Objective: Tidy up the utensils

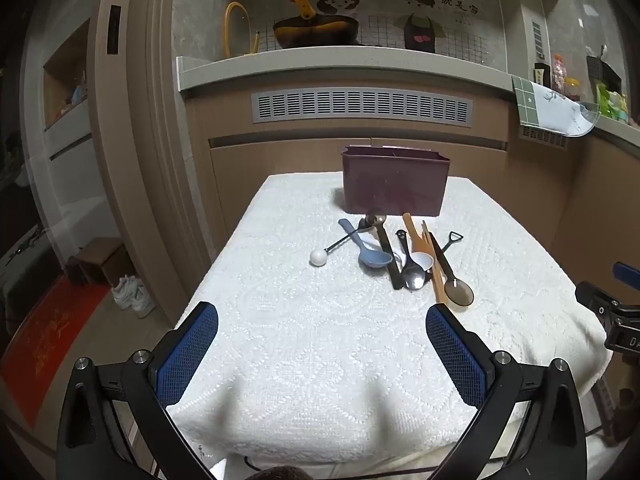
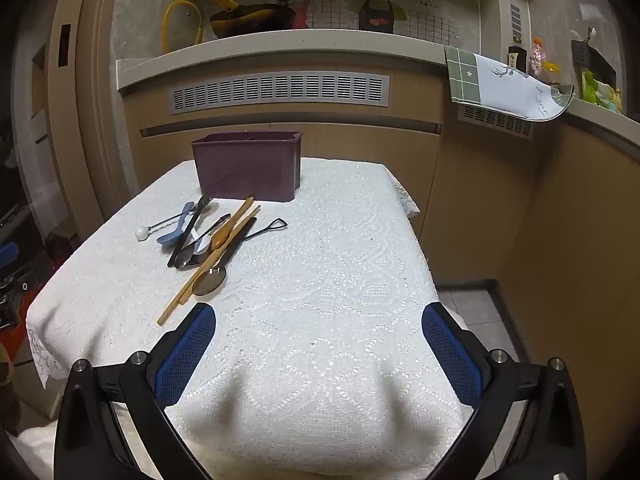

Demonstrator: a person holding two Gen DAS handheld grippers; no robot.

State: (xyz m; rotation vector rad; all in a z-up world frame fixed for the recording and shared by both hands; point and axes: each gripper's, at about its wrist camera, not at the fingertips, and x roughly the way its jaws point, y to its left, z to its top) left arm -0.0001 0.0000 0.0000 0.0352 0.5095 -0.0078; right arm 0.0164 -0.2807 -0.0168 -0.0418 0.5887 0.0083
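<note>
Hovering over the near edge of the white cloth (image 1: 304,360), the left gripper (image 1: 322,328) and right gripper (image 2: 319,326) both hang with jaws spread wide and empty. The utensils (image 1: 404,258) lie heaped just before the purple holder (image 1: 394,184), untouched. Sorting hasn't begun, I'd say; next comes reaching forward to pinch one handle.

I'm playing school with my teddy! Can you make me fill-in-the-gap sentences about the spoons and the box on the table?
1. The box behind the spoons is coloured ____.
2. The blue spoon lies on a ____ lace tablecloth.
3. The left gripper and right gripper are both ____.

Missing words: purple; white; open
</note>
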